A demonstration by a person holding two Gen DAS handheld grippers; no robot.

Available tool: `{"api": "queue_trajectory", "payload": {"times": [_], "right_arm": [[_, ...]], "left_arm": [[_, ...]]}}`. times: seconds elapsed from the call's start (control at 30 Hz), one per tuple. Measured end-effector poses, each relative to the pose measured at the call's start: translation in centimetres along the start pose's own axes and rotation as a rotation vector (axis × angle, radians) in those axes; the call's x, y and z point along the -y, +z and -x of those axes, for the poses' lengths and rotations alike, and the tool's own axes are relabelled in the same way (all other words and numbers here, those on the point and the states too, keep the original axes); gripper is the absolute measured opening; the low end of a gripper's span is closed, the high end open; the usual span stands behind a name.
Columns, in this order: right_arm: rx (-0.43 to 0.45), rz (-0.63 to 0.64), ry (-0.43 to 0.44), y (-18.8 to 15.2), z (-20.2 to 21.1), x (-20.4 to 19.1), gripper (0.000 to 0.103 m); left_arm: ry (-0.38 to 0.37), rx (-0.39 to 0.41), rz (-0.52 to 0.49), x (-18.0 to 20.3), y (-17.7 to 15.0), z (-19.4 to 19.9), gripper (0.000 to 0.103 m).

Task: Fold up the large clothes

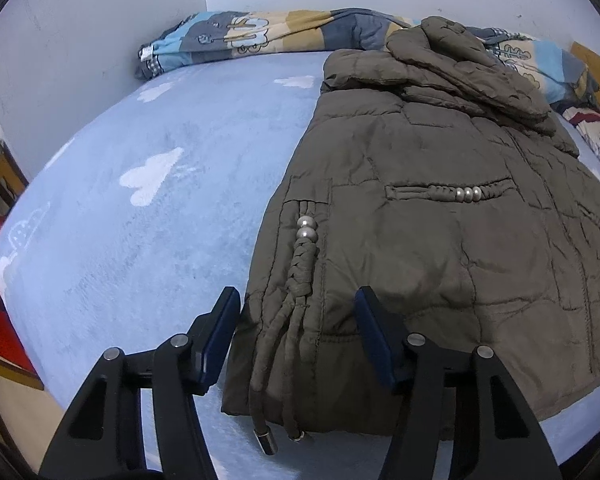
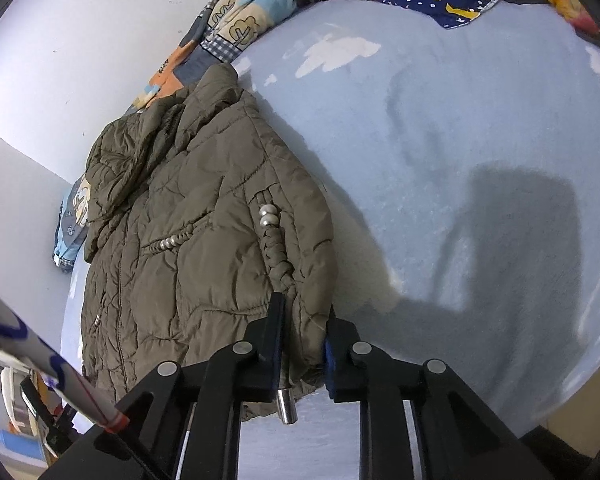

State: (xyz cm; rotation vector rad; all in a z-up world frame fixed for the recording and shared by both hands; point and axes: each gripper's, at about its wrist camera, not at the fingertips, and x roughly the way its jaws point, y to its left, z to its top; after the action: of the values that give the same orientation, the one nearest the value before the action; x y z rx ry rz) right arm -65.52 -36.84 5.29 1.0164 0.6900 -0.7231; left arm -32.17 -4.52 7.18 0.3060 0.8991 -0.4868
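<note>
Jacket [image 2: 204, 240] hem pinched in right gripper [image 2: 304, 344] jaws.

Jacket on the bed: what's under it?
The jacket lies on a light blue blanket with white cloud shapes. Its hood end overlaps a patchwork quilt by the wall. Anything beneath the jacket itself is hidden.

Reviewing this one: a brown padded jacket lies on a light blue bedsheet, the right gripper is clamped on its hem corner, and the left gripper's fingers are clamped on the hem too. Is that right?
Not quite. The left gripper is not clamped: the left wrist view shows its fingers apart, straddling the brown padded jacket hem. The right gripper does grip the hem corner, on the light blue bedsheet.
</note>
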Motion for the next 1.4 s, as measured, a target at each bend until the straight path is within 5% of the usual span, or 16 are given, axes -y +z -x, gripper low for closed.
{"api": "queue_trajectory", "payload": {"times": [0.27, 0.37, 0.7, 0.73, 0.77, 0.83, 1.1, 1.4], "right_arm": [[-0.016, -0.036, 0.006, 0.1, -0.2, 0.7, 0.041], [-0.021, -0.051, 0.012, 0.1, -0.4, 0.7, 0.046], [-0.043, -0.124, 0.044, -0.4, -1.4, 1.5, 0.056], [-0.046, -0.118, 0.059, -0.5, -1.5, 1.4, 0.051], [-0.048, -0.104, 0.065, -0.4, -1.6, 1.1, 0.027], [-0.016, -0.075, 0.067, -0.4, -1.0, 0.5, 0.016], [0.132, 0.057, 0.043, -0.7, 3.2, -2.3, 0.011], [0.198, 0.111, 0.061, -2.4, 6.8, -2.7, 0.011]], "left_arm": [[-0.226, -0.124, 0.388, -7.8, -0.1, -1.3, 0.066], [-0.289, -0.153, 0.462, -8.8, -0.9, -1.8, 0.066], [-0.315, -0.148, 0.356, -5.1, -1.5, -1.7, 0.064], [-0.309, -0.133, 0.337, -4.5, -1.3, -1.5, 0.056], [-0.304, -0.117, 0.319, -4.1, -1.3, -1.3, 0.049], [-0.306, -0.089, 0.290, -3.6, -1.0, -0.7, 0.024], [-0.263, 0.022, 0.181, -2.0, -1.0, 3.2, 0.016], [-0.281, 0.050, 0.168, -3.1, -0.7, 4.9, 0.016]]}}
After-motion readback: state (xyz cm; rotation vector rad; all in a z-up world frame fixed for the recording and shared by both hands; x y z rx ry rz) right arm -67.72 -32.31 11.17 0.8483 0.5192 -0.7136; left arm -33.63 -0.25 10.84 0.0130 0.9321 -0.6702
